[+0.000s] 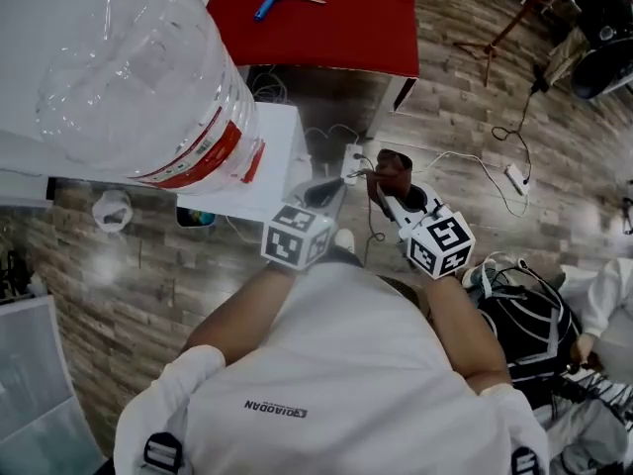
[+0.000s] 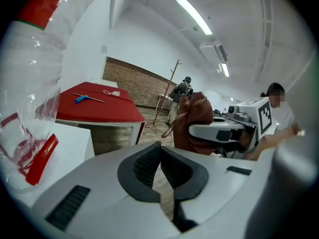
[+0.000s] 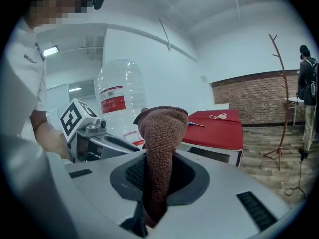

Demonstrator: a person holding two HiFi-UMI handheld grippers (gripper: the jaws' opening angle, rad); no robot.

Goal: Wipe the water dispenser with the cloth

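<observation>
The water dispenser [image 1: 275, 156] is a white cabinet at upper left with a big clear bottle [image 1: 138, 77] with a red label on top. My left gripper [image 1: 329, 192] hovers just right of the cabinet's corner, shut and empty; in the left gripper view its pads [image 2: 149, 163] meet at the tips. My right gripper [image 1: 388, 188] is close beside it, shut on a brown cloth [image 1: 393, 170]. In the right gripper view the cloth [image 3: 162, 133] stands up out of the jaws, with the bottle [image 3: 118, 96] behind it. The cloth [image 2: 197, 116] also shows in the left gripper view.
A red-covered table [image 1: 336, 18] with a blue-handled tool [image 1: 267, 2] stands behind the dispenser. Cables and a power strip [image 1: 514, 178] lie on the wood floor. A black backpack [image 1: 534, 325] and a seated person [image 1: 603, 295] are at right. A coat stand [image 3: 280, 98] is farther off.
</observation>
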